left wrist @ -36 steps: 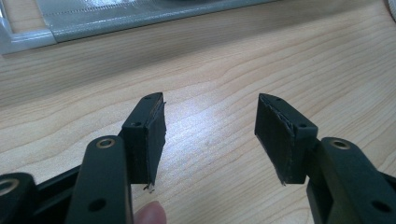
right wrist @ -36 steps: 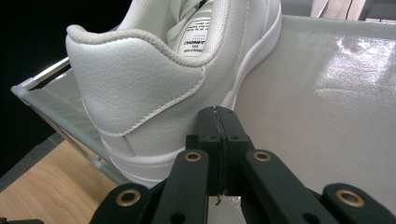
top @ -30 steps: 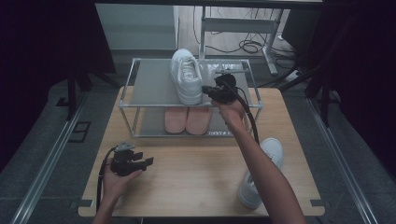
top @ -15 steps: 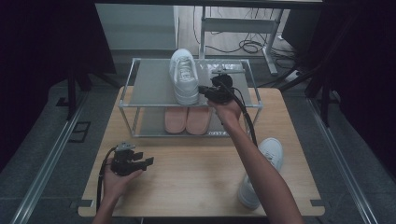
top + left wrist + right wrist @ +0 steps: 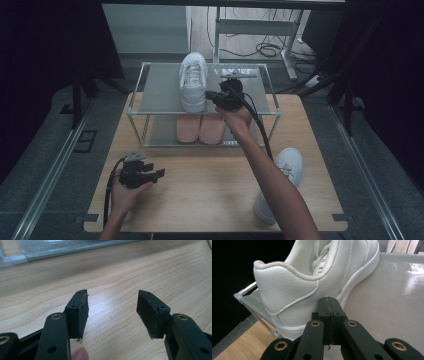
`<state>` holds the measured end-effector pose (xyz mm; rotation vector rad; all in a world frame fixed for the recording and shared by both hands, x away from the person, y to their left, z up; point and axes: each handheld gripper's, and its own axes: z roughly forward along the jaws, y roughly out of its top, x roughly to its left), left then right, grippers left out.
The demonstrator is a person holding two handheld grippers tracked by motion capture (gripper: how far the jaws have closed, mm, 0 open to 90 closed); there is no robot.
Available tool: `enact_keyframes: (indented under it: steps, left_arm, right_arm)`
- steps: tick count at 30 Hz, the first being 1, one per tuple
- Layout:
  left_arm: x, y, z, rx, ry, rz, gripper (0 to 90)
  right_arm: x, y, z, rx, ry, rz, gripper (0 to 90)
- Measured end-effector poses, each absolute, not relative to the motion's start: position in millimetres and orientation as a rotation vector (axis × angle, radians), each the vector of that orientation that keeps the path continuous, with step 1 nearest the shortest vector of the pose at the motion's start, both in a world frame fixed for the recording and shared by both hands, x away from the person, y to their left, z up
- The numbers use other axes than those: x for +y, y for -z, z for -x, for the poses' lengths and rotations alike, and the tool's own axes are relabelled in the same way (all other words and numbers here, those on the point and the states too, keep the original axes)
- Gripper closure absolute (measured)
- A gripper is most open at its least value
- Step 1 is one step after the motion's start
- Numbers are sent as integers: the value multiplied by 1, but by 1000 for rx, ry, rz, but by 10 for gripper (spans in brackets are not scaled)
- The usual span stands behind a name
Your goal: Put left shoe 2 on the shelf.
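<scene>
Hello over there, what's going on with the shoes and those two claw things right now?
Right gripper shut, empty, fingers at heel of white shoe on rack top. Left gripper open over table. Second white shoe on table. Nothing blocking.

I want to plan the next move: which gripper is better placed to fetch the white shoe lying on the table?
Right. The right gripper is nearer the shoe on the table; the left gripper rests far across.

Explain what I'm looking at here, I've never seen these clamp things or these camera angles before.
A person holds a two-jaw hand tool in each hand. One camera looks down from above; the other two ride on the tools. The right gripper, jaws shut with nothing between them, sits against the heel of a white sneaker on a shelf rack. Pink slippers lie on the lower shelf. The left gripper rests open over the wooden table. A second white sneaker lies on the table.
</scene>
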<state>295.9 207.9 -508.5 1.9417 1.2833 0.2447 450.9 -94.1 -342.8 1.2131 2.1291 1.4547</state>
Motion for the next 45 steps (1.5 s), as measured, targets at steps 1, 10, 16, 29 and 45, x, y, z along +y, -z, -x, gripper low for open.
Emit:
enact_keyframes:
  steps: [1,10,16,29,45]
  left_arm:
    - [208,509,-296,1283,-244,-1942,429]
    - [208,509,-296,1283,-246,-1943,428]
    - [209,509,-296,1291,-248,-1941,429]
    - [204,509,-295,1286,-244,-1952,427]
    - [204,510,-296,1289,-242,-1948,427]
  right_arm:
    - [-93,342,-451,2127,-1448,-1209,900]
    - [-94,344,-451,2124,-1435,-1202,900]
    - [-108,342,-444,2113,-1421,-1161,900]
    - [-136,344,-413,2130,-1373,-1068,900]
    - [-178,375,-384,2180,-1346,-1071,900]
